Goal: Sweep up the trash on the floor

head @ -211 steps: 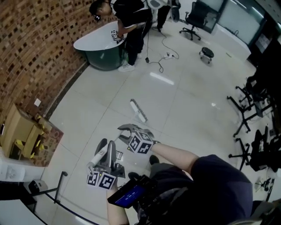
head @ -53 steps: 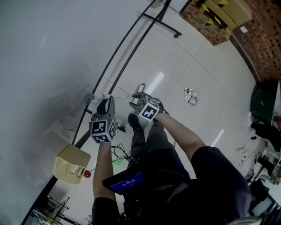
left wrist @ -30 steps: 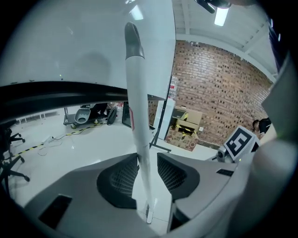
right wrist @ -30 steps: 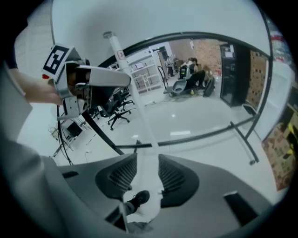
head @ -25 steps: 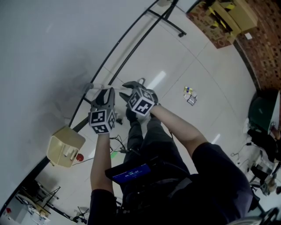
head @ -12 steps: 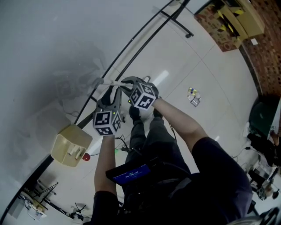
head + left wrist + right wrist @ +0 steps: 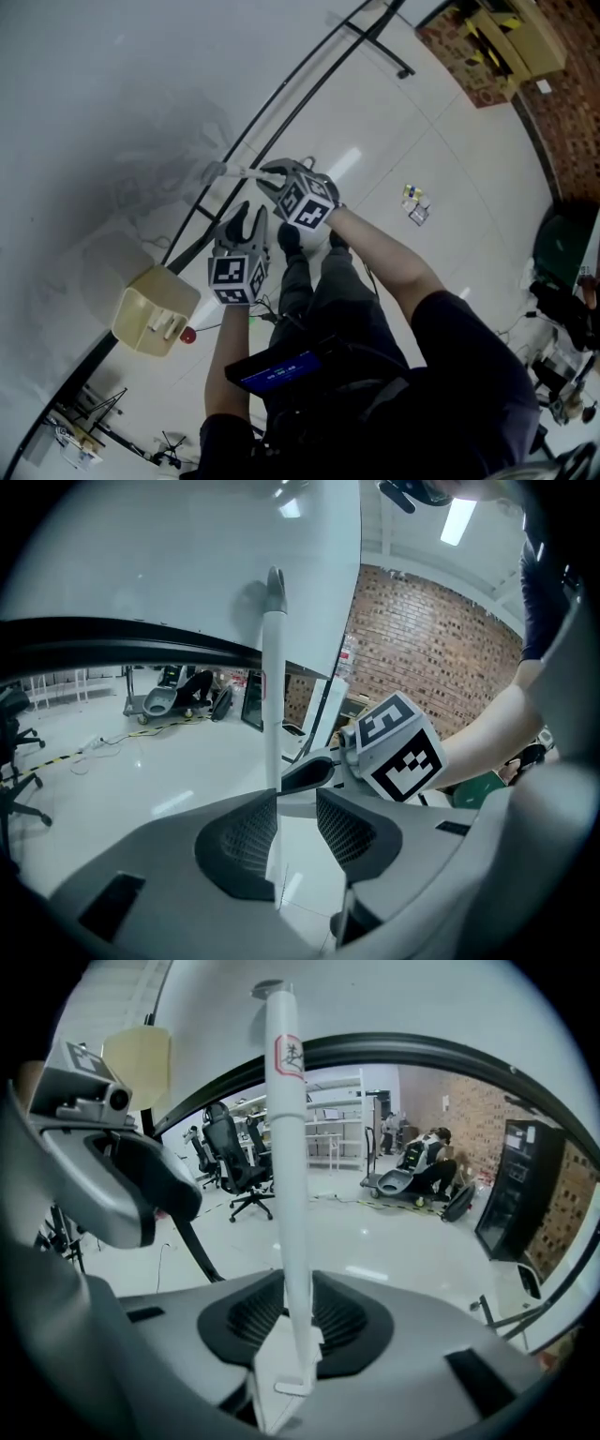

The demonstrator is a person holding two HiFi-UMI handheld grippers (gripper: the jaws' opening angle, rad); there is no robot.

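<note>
1. A slim white pole handle with a red label and a grey cap at its top point(image 7: 286, 1147) stands upright just in front of a large white board in a black frame point(image 7: 103, 103). Its capped end is close to the board's face.
2. The right gripper point(image 7: 271, 180) holds this handle, with both ribbed black pads pressing on the pole and only a narrow gap between them. Its jaws have just been easing open a little, with the pole between them.
3. The left gripper point(image 7: 249, 215) sits close beside the right one, a little farther from the board. Its claw is about half wide. The pole runs between the jaws and lies against the pad on the left of the left gripper view, while the other pad stands clear of it. These jaws have also just been opening slightly.
4. The trash, a few small colourful scraps point(image 7: 413, 202), lies on the pale glossy tiled floor point(image 7: 441, 131). It is well away from the board, beyond the person's arms.
5. A cream-yellow box point(image 7: 155, 309) sits just by the board's black frame.
6. Brown cardboard boxes point(image 7: 511, 33) stand far from the board.
</note>
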